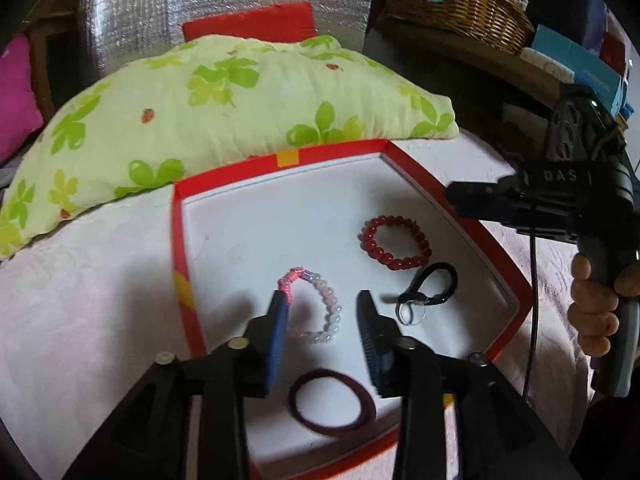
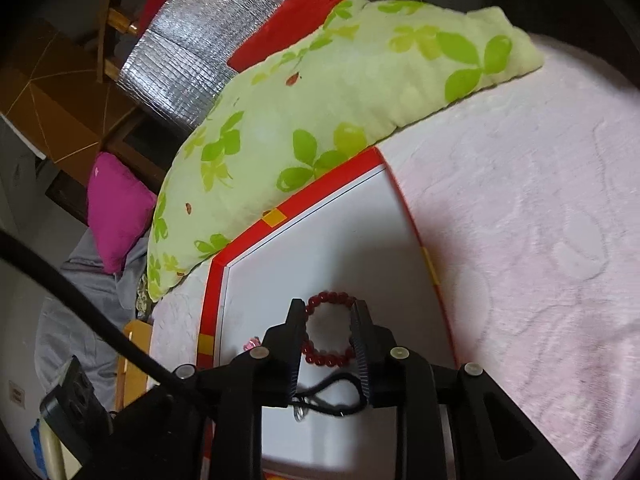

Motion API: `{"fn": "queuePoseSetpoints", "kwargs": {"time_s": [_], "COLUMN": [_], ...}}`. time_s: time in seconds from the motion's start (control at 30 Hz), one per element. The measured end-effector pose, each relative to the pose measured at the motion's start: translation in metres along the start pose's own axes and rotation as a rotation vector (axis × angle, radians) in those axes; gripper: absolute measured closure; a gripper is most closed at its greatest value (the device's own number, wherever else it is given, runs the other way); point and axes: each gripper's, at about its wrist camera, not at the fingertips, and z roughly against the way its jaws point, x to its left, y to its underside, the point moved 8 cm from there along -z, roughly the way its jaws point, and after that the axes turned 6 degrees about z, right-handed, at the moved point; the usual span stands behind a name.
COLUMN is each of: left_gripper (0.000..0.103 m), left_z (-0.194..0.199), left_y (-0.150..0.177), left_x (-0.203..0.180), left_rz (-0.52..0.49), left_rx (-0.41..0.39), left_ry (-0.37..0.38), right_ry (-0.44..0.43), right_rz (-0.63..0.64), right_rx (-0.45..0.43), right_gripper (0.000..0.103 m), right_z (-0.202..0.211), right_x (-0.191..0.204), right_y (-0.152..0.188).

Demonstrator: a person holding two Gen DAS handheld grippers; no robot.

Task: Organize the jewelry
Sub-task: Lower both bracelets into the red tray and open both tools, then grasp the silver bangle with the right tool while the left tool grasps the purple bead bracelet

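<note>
Pink-and-white beaded bracelet lies looped in the red-rimmed tray, long axis near-to-far, between your spread left gripper jaws; right gripper also apart.

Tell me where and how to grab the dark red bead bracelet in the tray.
Probably best from straight above: the red bead bracelet lies flat on the white floor of the tray. The right gripper is open with one finger on each side of the ring, so closing would pinch across the whole loop. Gripping only the far arc keeps clear of the black cord at the near side.
</note>
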Motion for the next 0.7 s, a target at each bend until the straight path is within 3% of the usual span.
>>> {"fn": "queuePoseSetpoints", "kwargs": {"time_s": [0.27, 0.37, 0.4, 0.7], "left_gripper": [0.051, 0.050, 0.050, 0.047], "left_z": [0.035, 0.047, 0.050, 0.081], "left_y": [0.019, 0.031, 0.035, 0.085], "left_x": [0.010, 0.005, 0.003, -0.017], "left_rz": [0.021, -0.012, -0.022, -0.050], "left_rx": [-0.031, -0.037, -0.038, -0.024], "left_ry": [-0.056, -0.082, -0.087, -0.068], "right_ry": [0.018, 0.019, 0.021, 0.003], "right_rz": [0.049, 0.063, 0.070, 0.060], "right_rx": [-0.007, -0.017, -0.030, -0.010], "right_gripper": [0.074, 0.054, 0.053, 0.053], "right_z": [0.041, 0.054, 0.063, 0.103], "right_x": [0.007, 0.009, 0.009, -0.006], "right_y": [0.019, 0.027, 0.032, 0.084]}}
